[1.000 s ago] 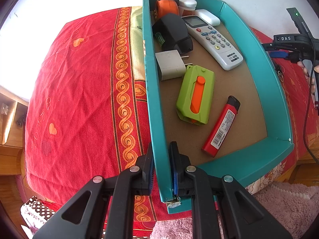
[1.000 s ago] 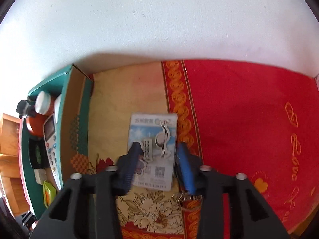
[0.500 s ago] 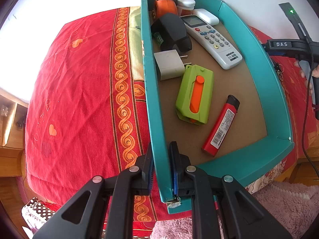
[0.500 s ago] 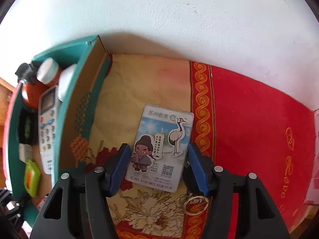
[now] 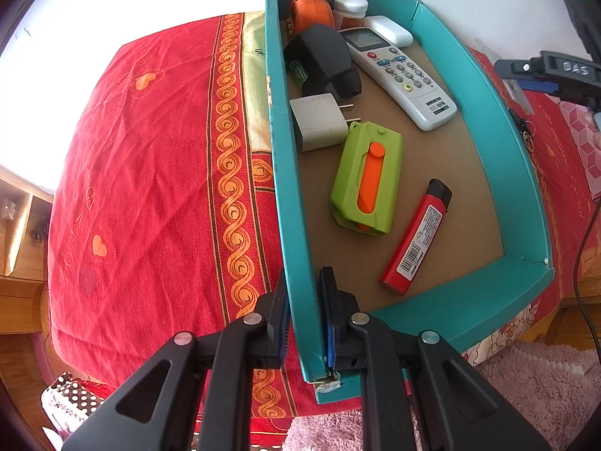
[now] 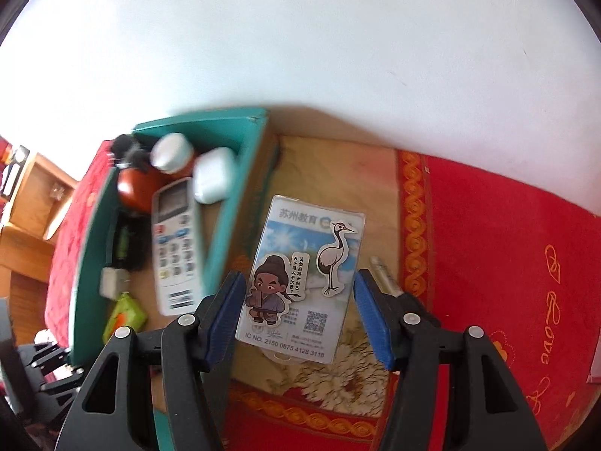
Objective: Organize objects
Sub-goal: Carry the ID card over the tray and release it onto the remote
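Left gripper [image 5: 303, 319] unchanged, fingers clamped on the near end of the teal tray's [image 5: 526, 173] left wall. Inside the tray, near to far: red lighter [image 5: 417, 238], green-and-orange case [image 5: 368, 184], white charger [image 5: 319, 124], remote [image 5: 402, 75]. Right gripper [image 6: 296, 315] has risen off the bedspread [image 6: 507, 263] since a second ago; fingers half open, apparently gripping the lifted card [image 6: 304, 278], beside the tray's right wall.
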`<action>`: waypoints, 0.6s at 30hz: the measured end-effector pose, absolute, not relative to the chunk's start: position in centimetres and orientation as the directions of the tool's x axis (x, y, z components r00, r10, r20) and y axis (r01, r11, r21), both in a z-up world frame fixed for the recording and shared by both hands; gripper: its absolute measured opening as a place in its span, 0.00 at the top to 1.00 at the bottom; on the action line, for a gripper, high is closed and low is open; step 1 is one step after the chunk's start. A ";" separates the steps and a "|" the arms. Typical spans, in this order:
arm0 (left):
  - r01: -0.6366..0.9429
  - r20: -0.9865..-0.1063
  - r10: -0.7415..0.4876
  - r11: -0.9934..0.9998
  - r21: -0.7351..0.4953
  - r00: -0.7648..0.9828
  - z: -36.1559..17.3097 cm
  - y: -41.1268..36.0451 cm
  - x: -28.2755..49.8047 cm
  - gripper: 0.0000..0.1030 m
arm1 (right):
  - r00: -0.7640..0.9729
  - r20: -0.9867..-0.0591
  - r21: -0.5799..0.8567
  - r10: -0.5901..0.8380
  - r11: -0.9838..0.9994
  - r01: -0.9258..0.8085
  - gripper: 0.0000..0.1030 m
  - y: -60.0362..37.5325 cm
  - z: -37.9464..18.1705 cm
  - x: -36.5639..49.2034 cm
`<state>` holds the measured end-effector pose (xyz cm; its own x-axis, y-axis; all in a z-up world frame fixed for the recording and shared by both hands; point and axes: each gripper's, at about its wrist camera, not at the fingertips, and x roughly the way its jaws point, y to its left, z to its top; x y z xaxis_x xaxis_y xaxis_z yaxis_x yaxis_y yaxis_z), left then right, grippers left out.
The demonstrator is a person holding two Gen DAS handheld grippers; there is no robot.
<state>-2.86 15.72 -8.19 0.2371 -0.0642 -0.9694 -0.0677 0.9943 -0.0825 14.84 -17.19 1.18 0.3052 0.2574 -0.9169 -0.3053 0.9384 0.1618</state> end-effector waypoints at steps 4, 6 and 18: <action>-0.067 -0.969 -0.064 0.994 -0.082 0.237 -8.2 15.7 -2.9 0.88 | 0.301 -0.900 0.198 0.314 0.912 -0.359 0.41 -15.4 3.6 13.1; -0.068 -0.969 -0.064 0.994 -0.082 0.237 -8.2 15.7 -2.8 0.88 | 0.302 -0.895 0.200 0.329 0.900 -0.387 0.41 -14.3 4.2 12.5; -0.067 -0.969 -0.065 0.994 -0.082 0.237 -8.2 15.8 -2.8 0.88 | 0.255 -0.900 0.180 0.354 0.834 -0.521 0.41 -5.5 1.5 12.3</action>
